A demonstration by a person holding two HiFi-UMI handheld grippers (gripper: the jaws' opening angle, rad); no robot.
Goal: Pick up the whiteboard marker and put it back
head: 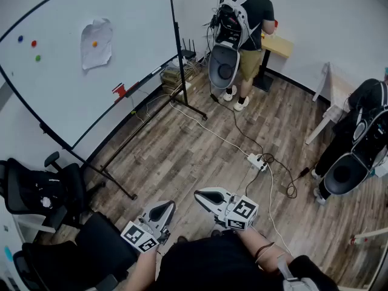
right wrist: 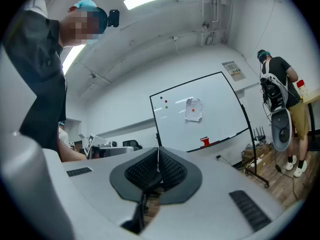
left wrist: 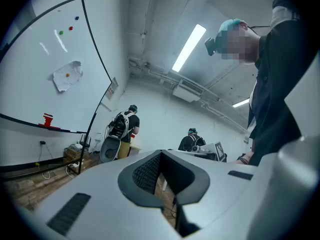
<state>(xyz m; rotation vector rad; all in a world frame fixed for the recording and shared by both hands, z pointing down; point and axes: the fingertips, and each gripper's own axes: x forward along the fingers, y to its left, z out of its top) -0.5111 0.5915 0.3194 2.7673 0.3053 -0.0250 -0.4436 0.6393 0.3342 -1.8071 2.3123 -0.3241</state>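
The whiteboard [head: 66, 102] stands on its frame at the far left, its tray running along the lower edge. On that tray sit a red object [head: 119, 90] and, further right, a slim pale thing [head: 156, 71] that may be the marker; it is too small to tell. My left gripper [head: 170, 206] and right gripper [head: 199, 195] hover close to my body, far from the board, both pointing level. The left gripper view shows the left gripper [left wrist: 160, 153] with its tips together and nothing held. The right gripper [right wrist: 158, 151] is shut and empty, facing the whiteboard [right wrist: 210, 114].
A person with a backpack [head: 242, 23] stands at a wooden desk [head: 280, 45] at the back. A power strip and cables [head: 257, 161] lie across the wood floor. A black office chair [head: 42, 190] is at my left, dark gear [head: 357, 150] and a white table [head: 330, 96] at the right.
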